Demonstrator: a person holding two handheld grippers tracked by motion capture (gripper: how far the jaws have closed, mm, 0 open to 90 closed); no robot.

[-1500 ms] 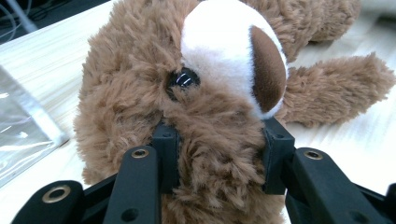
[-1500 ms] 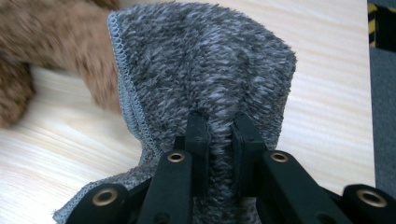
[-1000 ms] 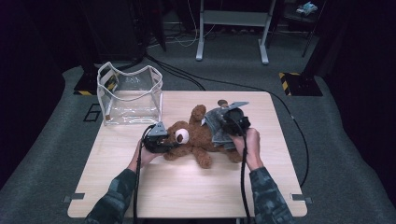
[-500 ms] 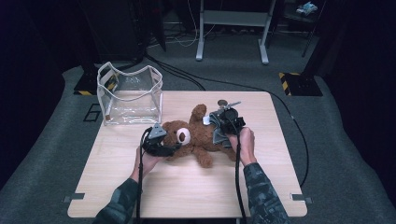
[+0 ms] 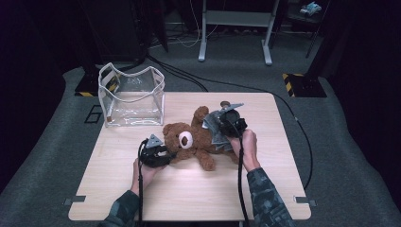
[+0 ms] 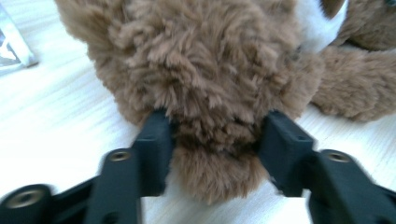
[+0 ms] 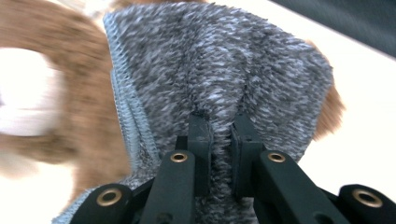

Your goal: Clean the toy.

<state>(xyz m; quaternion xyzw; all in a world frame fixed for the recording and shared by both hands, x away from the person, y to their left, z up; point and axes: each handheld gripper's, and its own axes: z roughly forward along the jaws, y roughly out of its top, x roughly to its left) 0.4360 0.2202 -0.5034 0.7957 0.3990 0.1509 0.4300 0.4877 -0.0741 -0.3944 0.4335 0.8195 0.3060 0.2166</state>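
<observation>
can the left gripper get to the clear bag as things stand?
Probably not yet: the left gripper is clamped on the teddy bear. The clear bag sits apart at the table's far left; the path looks free.

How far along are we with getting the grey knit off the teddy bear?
Done: both grips are set. In hand: the left gripper, its fingers having just closed again, clamps the teddy bear by a furry lobe of its head; the right gripper pinches the grey knit garment. Left: the knit is on the bear's body, so the pulling remains.
</observation>
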